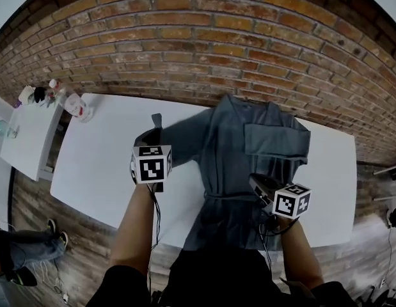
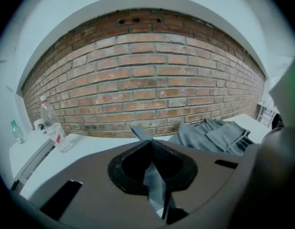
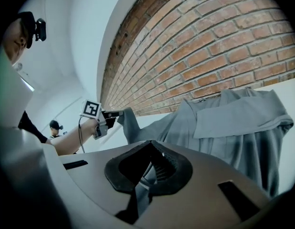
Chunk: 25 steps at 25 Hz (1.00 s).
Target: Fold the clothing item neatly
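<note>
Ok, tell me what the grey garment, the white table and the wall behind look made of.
The garment: soft woven cloth, perhaps cotton or a blend, matte grey-blue; it drapes and creases in loose folds. The table: smooth white top, likely laminate or painted board; flat and even in colour. The wall: rough red-brown brick with paler mortar joints, unglazed.

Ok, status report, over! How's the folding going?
Left gripper shut on raised sleeve of grey garment. Right gripper shut on its waist. Other sleeve folded across chest. Bottle at table corner, not in way.
</note>
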{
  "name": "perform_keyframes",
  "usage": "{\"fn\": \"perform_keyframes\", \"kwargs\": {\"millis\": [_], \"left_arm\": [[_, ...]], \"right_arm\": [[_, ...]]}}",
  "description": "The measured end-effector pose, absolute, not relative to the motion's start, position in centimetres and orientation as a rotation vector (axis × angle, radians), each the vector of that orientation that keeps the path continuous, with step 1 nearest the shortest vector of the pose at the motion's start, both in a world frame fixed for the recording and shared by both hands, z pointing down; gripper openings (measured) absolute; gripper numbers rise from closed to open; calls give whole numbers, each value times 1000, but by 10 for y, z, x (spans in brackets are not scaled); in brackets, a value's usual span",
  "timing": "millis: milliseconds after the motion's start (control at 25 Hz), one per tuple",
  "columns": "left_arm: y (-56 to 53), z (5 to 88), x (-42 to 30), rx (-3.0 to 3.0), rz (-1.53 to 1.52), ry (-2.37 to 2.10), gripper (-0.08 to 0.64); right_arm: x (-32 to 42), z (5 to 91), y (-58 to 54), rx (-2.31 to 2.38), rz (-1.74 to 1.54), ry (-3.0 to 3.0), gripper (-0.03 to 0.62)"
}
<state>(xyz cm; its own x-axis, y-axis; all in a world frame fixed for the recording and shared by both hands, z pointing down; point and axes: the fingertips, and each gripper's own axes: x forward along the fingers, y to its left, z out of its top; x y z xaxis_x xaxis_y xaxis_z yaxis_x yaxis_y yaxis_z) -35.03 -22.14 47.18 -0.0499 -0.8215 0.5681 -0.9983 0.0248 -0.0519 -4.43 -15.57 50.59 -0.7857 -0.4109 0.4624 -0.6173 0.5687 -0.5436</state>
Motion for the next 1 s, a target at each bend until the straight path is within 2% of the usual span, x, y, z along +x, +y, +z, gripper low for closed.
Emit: {"fn": "perform_keyframes", "kwargs": {"millis": [560, 1000], "left_arm": [[-297, 492, -102, 2105, 702, -1602, 14], [-335, 543, 16, 2107, 760, -1503, 14]], "right_arm": [[108, 518, -141, 1079, 1155, -2463, 2], [186, 534, -132, 1095, 1187, -2407, 2]]}}
